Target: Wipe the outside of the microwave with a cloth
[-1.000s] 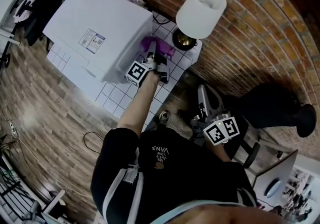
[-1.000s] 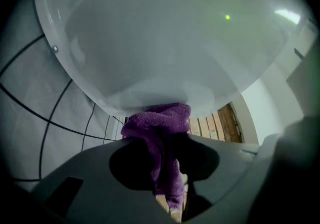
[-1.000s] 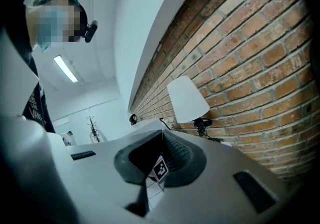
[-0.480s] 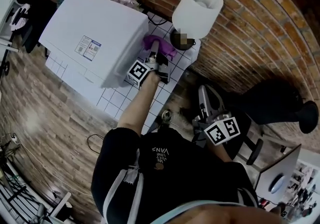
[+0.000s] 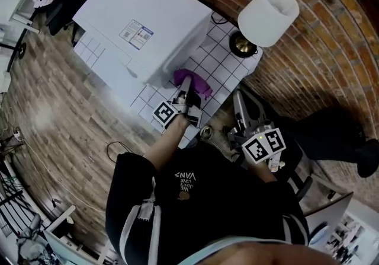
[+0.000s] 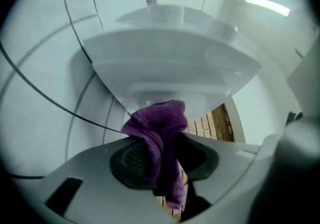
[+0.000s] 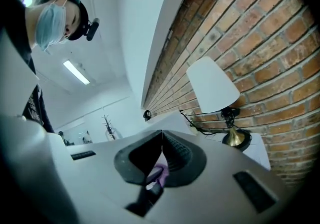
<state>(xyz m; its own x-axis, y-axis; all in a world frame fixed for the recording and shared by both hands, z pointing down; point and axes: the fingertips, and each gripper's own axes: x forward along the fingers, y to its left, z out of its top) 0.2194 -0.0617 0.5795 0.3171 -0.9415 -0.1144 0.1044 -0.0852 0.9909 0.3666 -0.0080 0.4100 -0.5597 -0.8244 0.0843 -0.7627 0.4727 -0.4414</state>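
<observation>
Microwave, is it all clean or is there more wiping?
Can't tell which parts are wiped. Right now the left hand-held gripper is shut on the purple cloth at a lower corner of the microwave. The right hand-held gripper is shut and empty, away from it. The top and other sides probably need wiping.

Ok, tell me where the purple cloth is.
Head view, centre: clamped in the left claw, the purple cloth sits by the microwave, over the tiled table.

Soft, even indoor light fills the head view; the white microwave [image 5: 148,26] nearly washes out, and straight lines bow near the edges. Both gripper views are heavy fisheye with dark corners, a ceiling strip light [image 6: 267,6] glares, and the nearest foreground blurs
</observation>
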